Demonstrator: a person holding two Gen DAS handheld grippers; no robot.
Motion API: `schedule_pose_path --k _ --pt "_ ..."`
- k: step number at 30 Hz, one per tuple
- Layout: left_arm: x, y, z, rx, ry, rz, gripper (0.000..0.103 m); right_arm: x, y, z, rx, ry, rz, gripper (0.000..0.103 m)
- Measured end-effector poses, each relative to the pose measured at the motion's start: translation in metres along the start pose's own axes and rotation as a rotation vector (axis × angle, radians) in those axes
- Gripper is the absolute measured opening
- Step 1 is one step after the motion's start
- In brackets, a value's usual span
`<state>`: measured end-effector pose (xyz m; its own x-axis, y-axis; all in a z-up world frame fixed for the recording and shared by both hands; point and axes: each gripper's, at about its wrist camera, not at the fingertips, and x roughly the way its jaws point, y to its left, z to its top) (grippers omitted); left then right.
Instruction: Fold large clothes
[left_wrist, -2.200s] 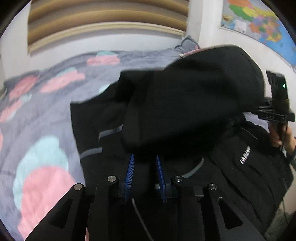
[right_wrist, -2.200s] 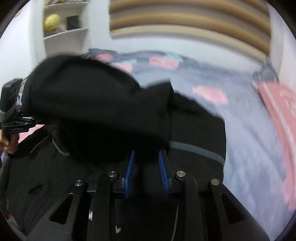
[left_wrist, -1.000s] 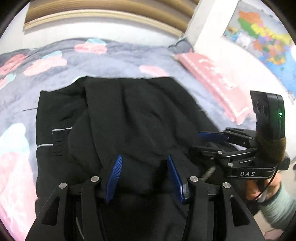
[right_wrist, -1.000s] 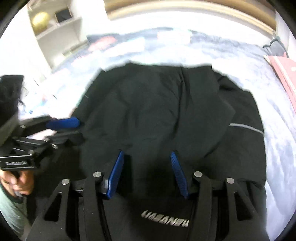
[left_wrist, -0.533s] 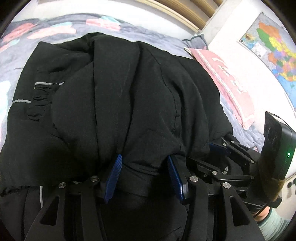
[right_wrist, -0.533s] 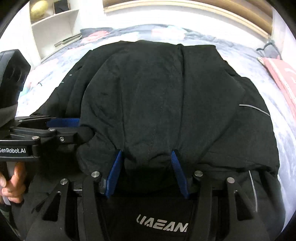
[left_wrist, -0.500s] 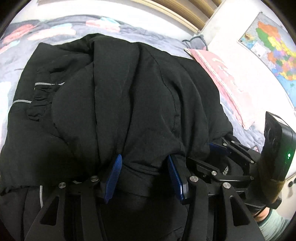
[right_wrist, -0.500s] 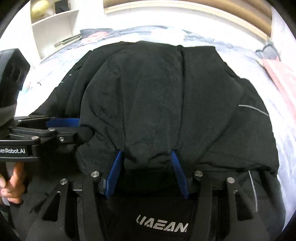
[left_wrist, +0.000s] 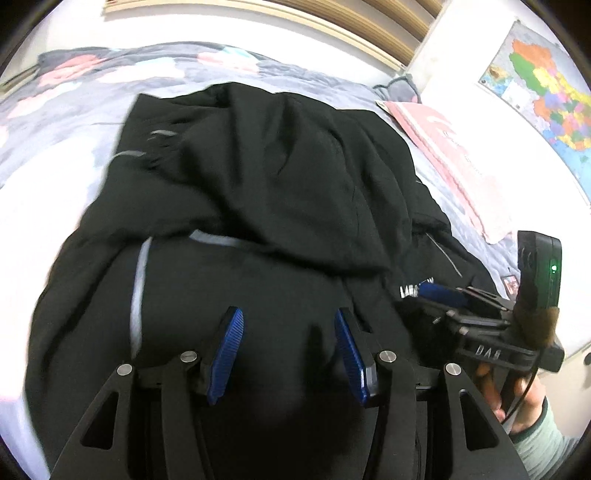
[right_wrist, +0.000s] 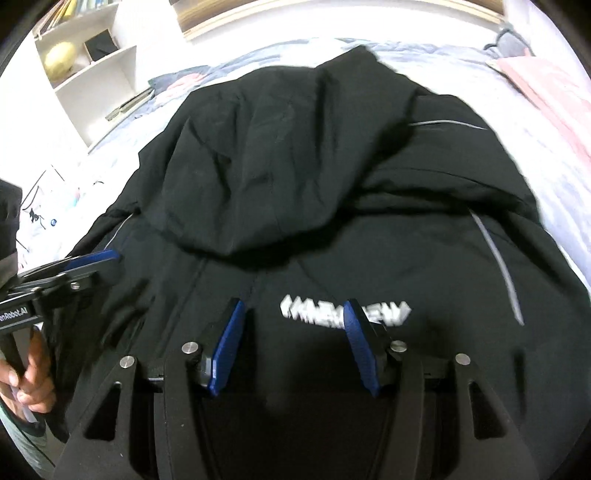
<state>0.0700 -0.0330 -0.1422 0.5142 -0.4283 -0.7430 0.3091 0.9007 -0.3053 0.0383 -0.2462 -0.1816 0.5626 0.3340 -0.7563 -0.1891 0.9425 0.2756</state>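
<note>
1. Released since half a second ago: black jacket dropped from both sets of pads, folded upper half now lying over lower half on the grey patterned bedspread.
2. Left gripper hovering over the dark fabric, jaws apart, nothing clamped.
3. Right gripper likewise spread and empty, above the white logo.
4. Off to the right, pink pillow and wall map.
</note>
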Motion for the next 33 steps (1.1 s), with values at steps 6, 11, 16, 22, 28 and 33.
schedule_pose_path --k 6,11,16,22,28,33 --pt "-0.062 0.027 -0.041 -0.083 -0.057 0.072 0.053 -0.044 -0.011 -0.026 0.019 -0.028 -0.034 0.059" --pt "-0.108 0.07 -0.07 -0.187 -0.098 0.152 0.059 -0.082 -0.047 -0.046 0.087 -0.057 -0.107 0.06" --pt "-0.131 0.112 -0.098 -0.321 -0.109 0.164 0.059 -0.107 -0.091 -0.063 0.192 -0.036 -0.164 0.061" --pt "-0.13 0.133 -0.124 -0.397 -0.101 0.1 0.059 -0.125 -0.124 -0.082 0.231 -0.028 -0.188 0.059" --pt "-0.119 0.131 -0.125 -0.382 -0.082 0.116 0.059 -0.139 -0.125 -0.092 0.236 -0.043 -0.205 0.059" --pt "-0.111 0.123 -0.125 -0.347 -0.061 0.116 0.059 -0.137 -0.134 -0.106 0.246 0.012 -0.255 0.059"
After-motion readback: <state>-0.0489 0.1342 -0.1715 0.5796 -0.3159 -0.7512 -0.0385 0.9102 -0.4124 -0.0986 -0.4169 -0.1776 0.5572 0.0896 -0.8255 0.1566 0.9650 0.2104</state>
